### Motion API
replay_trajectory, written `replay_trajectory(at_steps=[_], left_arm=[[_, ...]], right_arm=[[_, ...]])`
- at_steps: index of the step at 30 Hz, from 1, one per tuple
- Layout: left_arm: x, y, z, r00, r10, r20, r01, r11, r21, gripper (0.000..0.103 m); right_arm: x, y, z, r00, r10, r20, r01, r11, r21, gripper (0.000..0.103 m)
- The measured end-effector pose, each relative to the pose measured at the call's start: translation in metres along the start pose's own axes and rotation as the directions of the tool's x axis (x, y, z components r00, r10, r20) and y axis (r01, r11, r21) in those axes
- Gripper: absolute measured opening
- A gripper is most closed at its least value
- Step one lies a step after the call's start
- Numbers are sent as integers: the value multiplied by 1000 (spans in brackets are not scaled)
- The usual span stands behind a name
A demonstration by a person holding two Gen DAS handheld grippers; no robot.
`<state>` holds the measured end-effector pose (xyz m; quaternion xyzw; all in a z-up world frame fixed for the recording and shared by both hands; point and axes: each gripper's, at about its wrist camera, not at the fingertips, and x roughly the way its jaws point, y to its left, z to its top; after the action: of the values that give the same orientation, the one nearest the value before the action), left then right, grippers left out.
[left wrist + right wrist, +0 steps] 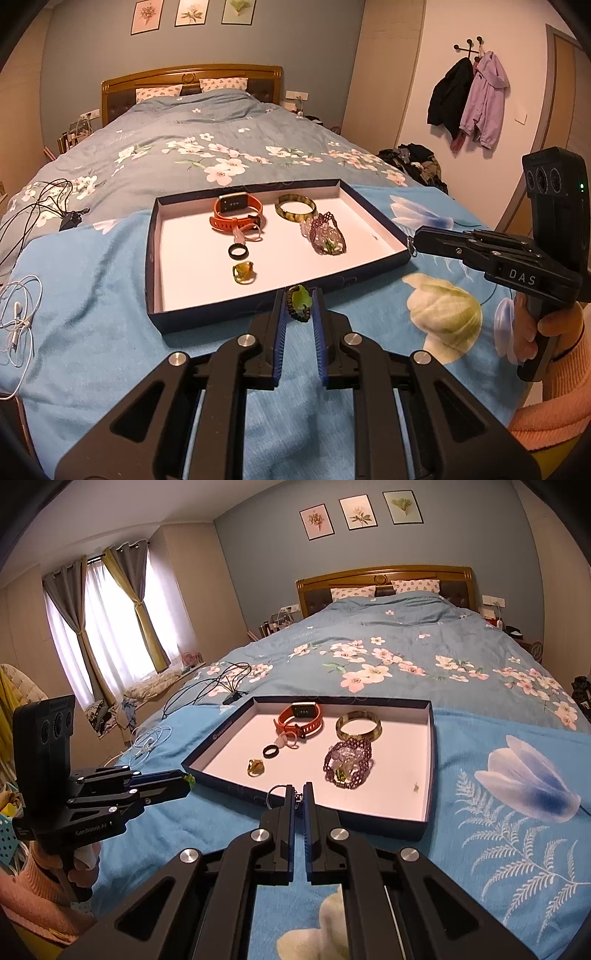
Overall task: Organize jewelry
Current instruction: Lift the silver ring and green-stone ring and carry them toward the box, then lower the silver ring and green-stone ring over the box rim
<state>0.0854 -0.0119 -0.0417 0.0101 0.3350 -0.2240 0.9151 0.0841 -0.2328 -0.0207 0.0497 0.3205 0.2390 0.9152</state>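
Between my left gripper [299, 295] jaws sits a green-stone pendant [298, 300] on dark braided cord, pinched narrow, held above the near rim of the shallow tray [153, 236]. Right gripper [298, 790] is clamped nearly flat on a thin wire ring w/ a small charm [275, 795], also over the tray's near edge.

Inside the tray: orange watch [238, 212], amber-green bangle [295, 208], purple bead bracelets [327, 236], black ring [238, 252], yellow stone ring [243, 273]. Nothing blocks the open white floor in front.

Around it: blue floral blanket [92, 295], black cables [40, 206] and white earphones [18, 314] to the left side.

Left view alone shows coats on a wall hook [469, 96] (and clothes heaped nearby). Right view alone shows the curtained window [107, 627] & a tiny speck of something [416, 785] near the tray's right wall, too small to ID.
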Motion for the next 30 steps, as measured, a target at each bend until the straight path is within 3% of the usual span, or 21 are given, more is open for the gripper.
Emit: replay_trajectory(at_steps=[30], left_arm=[[-1, 5, 22, 998, 28, 49, -28, 1000, 7, 14]], right_arm=[[0, -2, 28, 998, 5, 65, -5, 1000, -2, 3]])
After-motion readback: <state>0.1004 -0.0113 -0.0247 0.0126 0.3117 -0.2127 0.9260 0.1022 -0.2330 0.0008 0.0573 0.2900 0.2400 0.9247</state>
